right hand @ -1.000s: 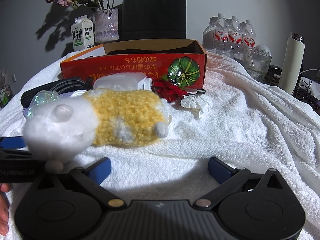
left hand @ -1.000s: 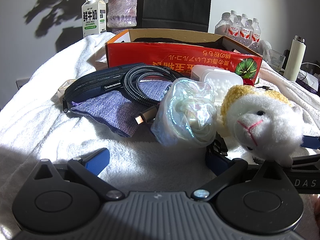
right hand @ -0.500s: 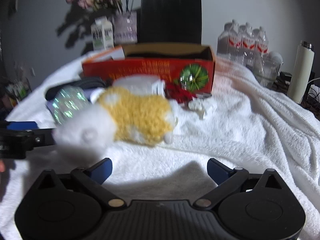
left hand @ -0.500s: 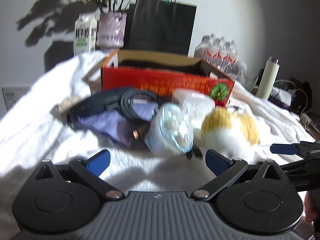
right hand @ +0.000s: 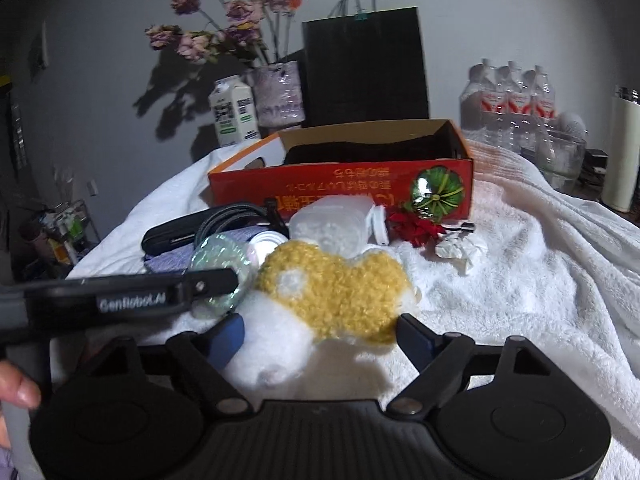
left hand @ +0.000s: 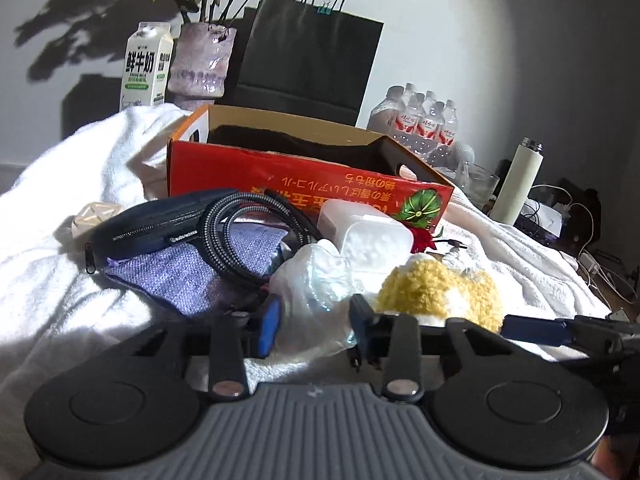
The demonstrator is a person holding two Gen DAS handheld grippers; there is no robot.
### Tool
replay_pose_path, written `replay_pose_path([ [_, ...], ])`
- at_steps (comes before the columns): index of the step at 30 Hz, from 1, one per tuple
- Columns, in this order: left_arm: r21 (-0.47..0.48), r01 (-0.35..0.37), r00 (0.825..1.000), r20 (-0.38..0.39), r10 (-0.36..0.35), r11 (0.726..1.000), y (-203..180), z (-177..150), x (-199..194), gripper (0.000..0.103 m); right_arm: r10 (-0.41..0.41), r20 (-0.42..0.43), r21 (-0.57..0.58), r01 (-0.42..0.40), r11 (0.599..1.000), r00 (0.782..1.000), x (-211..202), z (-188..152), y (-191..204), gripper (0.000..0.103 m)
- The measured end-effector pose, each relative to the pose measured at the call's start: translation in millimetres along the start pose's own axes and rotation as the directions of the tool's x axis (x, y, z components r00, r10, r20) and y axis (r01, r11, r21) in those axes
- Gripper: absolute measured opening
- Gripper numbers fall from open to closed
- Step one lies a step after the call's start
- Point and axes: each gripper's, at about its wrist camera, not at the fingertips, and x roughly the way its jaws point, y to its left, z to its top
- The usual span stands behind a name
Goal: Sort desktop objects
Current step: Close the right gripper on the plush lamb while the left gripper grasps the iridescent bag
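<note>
Two claws: left point(left hand: 314, 326) clamps one iridescent bag point(left hand: 316, 280); right point(right hand: 320, 336) straddles one plush point(right hand: 320, 300), apart.

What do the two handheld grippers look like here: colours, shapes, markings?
Both are black, with two round discs flanking a ribbed grey centre, angled black linkage bars with metal pivots, and blue fingers. The left gripper shows white "GenRobot.AI" lettering in the right view. The right gripper matches. No cables or sleeves visible.

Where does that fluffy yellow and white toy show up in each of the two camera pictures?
Left wrist view: the plush toy lies lower right of centre, just right of the left gripper.
Right wrist view: it lies at lower centre, between the fingers of the right gripper.
Shared landmark: the red cardboard box stands behind the toy in both views.
</note>
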Motion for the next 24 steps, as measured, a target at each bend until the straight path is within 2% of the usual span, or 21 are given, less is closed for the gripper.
replay_pose_path([
  [2, 0.026, -0.017, 1.000, 0.023, 0.017, 1.000, -5, -2, -8, 0.027, -0.018, 0.012, -0.001, 0.018, 1.000, 1.000, -7, -2, 2, 0.077],
  [4, 0.024, -0.019, 0.999, 0.037, 0.018, 1.000, -6, -4, -15, 0.024, -0.007, 0.008, -0.013, 0.007, 1.000, 1.000, -13, -7, 6, 0.077],
  [7, 0.018, -0.023, 0.999, 0.049, 0.022, 1.000, -7, -6, -25, 0.021, 0.030, -0.043, -0.028, -0.031, 0.999, 0.999, -6, -15, 15, 0.075],
  [10, 0.012, -0.025, 0.997, 0.070, 0.025, 1.000, -5, -6, -36, 0.021, 0.061, -0.025, -0.023, -0.061, 0.998, 0.998, 7, -17, 20, 0.072],
  [12, -0.007, -0.035, 0.996, 0.081, 0.035, 0.999, -2, -4, -43, 0.021, 0.107, -0.033, -0.007, -0.108, 0.994, 0.994, 15, -16, 22, 0.062],
  [13, -0.017, -0.035, 0.996, 0.081, 0.037, 0.999, 1, -2, -47, 0.021, 0.133, -0.038, -0.007, -0.133, 0.991, 0.990, 17, -16, 24, 0.044],
  [17, -0.019, -0.049, 0.992, 0.115, 0.051, 0.999, 6, 7, -62, 0.018, 0.123, 0.011, -0.046, -0.122, 0.991, 0.992, 2, -15, 29, 0.040],
  [22, 0.015, 0.000, 0.986, 0.170, -0.002, 1.000, 9, 34, -79, 0.018, 0.133, 0.075, -0.036, -0.131, 0.991, 0.988, -28, 6, 9, 0.036],
  [24, 0.050, -0.006, 0.982, 0.186, -0.004, 0.999, 8, 44, -79, 0.018, 0.124, 0.105, -0.041, -0.121, 0.992, 0.987, -37, 18, 0, 0.034],
])
